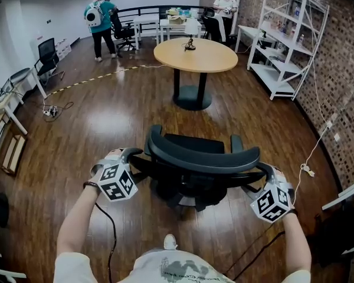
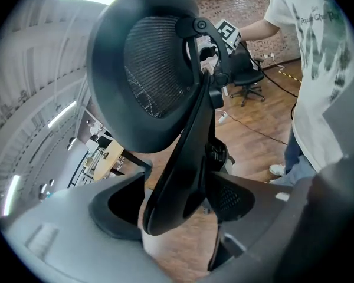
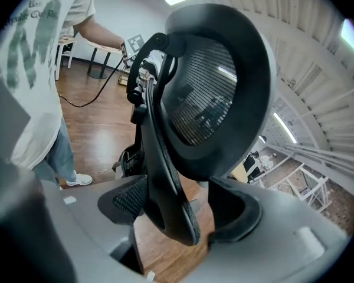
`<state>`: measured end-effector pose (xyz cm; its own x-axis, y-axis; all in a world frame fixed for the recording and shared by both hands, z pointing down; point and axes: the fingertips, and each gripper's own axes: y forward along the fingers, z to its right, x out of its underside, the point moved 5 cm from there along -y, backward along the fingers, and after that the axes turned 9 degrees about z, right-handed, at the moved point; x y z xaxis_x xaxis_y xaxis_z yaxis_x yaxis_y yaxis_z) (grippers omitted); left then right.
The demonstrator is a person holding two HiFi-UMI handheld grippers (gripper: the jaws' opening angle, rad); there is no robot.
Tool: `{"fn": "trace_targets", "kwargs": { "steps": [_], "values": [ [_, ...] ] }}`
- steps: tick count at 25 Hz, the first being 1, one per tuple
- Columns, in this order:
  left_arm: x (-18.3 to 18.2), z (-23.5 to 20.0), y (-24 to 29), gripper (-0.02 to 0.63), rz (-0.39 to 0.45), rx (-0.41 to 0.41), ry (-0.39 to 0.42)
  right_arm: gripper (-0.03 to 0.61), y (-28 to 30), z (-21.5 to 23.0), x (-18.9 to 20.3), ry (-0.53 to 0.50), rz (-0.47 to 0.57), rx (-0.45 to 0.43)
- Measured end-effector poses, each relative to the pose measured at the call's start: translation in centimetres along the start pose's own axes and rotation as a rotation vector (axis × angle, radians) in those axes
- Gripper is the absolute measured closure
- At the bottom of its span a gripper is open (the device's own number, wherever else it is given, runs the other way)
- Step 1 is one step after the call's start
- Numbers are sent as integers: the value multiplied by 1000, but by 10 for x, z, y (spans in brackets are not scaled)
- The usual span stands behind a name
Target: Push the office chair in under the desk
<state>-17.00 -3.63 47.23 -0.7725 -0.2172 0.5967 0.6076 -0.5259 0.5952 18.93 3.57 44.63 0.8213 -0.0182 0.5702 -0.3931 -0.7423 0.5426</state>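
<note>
1. The office chair (image 1: 194,158) stands out on the bare wood floor, right in front of the person. It is not under anything yet.
2. The round table (image 1: 194,55) is ahead and well apart from it. White desks (image 1: 146,21) stand near the far wall. I cannot tell which one the chair should go under.
3. The left gripper (image 2: 171,208) is wide open. The left edge of the chair's back sits between its jaws, but they do not squeeze it.
4. The right gripper (image 3: 180,208) is wide open too. The right edge of the back sits between its jaws, loose.
5. I think the chair is big and a bit heavy. It should roll easily on the smooth floor. I cannot see its wheels well.
6. The rim of the back looks hard and stiff. The net in the middle looks soft and would give way.
7. So the best place to hold or push is the hard rim, one gripper on each side. Pushing evenly should keep the chair from spinning.
8. Counting: one chair in reach, at least two more black chairs (image 1: 47,55) far off, one round table and two grippers. There are two people (image 1: 100,16) at the back. The white desks are a few, too far to count well.
</note>
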Motion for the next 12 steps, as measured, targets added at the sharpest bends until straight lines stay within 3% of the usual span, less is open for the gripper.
{"fn": "trace_targets", "kwargs": {
  "steps": [4, 10, 12],
  "values": [
    [0, -1, 13, 281, -27, 21, 54, 255, -2, 2, 0, 31, -46, -28],
    [0, -1, 27, 288, -41, 48, 82, 255, 12, 0, 9, -1, -130, -117],
    [-1, 2, 32, 321, -47, 47, 114, 308, 19, -6, 10, -17, -142, -152]
  ]
}}
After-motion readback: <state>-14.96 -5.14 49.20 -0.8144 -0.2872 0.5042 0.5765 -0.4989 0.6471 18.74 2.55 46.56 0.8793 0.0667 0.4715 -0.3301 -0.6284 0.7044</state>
